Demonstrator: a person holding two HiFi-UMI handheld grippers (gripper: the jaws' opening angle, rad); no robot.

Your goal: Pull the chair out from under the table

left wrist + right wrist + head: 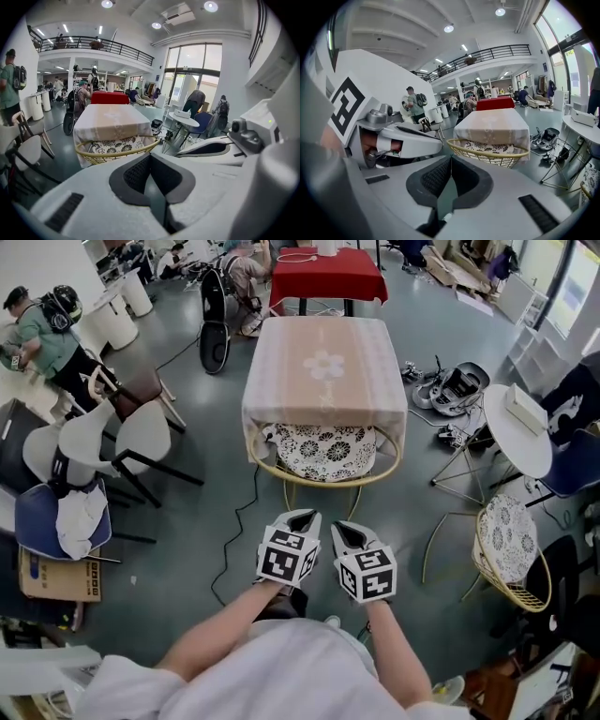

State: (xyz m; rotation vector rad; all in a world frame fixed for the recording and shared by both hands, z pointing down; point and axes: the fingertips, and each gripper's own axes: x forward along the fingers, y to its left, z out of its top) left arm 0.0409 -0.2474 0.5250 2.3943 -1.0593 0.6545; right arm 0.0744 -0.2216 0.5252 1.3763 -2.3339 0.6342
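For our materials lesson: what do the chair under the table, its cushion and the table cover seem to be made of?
Chair: likely yellow-painted wire or rattan; thin, open-weave basket back.
Cushion: matte fabric, printed with black-and-white flowers.
Table cover: soft pale cloth, draping over the edges with faint stripes.
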